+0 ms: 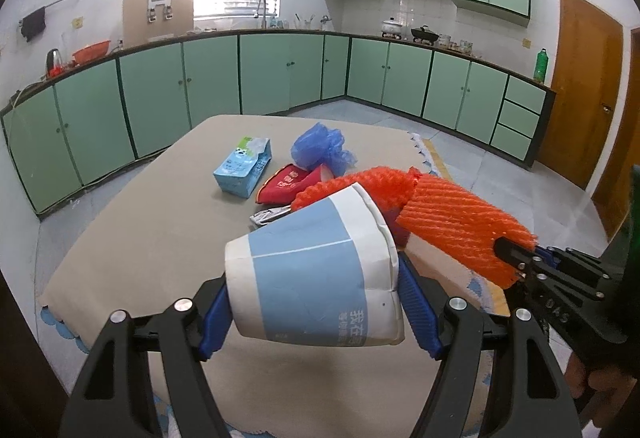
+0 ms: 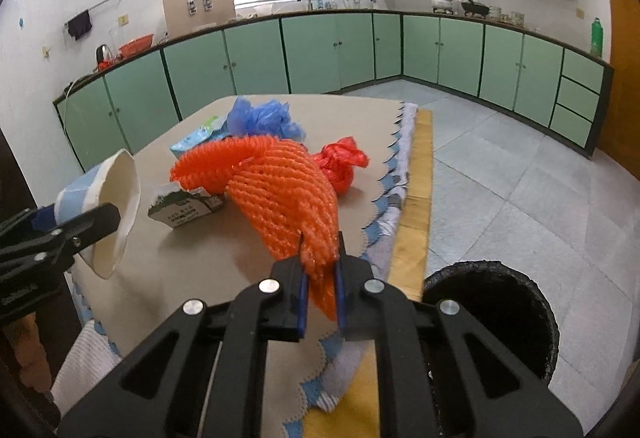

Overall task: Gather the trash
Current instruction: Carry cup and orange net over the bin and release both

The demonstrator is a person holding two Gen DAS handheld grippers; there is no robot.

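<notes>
My left gripper (image 1: 316, 302) is shut on a blue-and-white paper cup (image 1: 312, 274), held sideways above the table; the cup also shows in the right wrist view (image 2: 116, 205). My right gripper (image 2: 320, 302) is shut on an orange foam net (image 2: 280, 189), lifted above the table, also seen in the left wrist view (image 1: 452, 222). On the table (image 1: 140, 238) lie a blue milk carton (image 1: 242, 171), a blue plastic bag (image 1: 320, 147), a red packet (image 1: 288, 183), a foil wrapper (image 1: 268, 215), a torn green carton (image 2: 186, 207) and a red plastic bag (image 2: 340, 161).
A black round bin (image 2: 492, 318) stands on the tiled floor at the table's near right corner. Green kitchen cabinets (image 1: 260, 73) line the far walls. A wooden door (image 1: 580, 85) is at the right. A scalloped cloth edge (image 2: 384, 205) hangs over the table side.
</notes>
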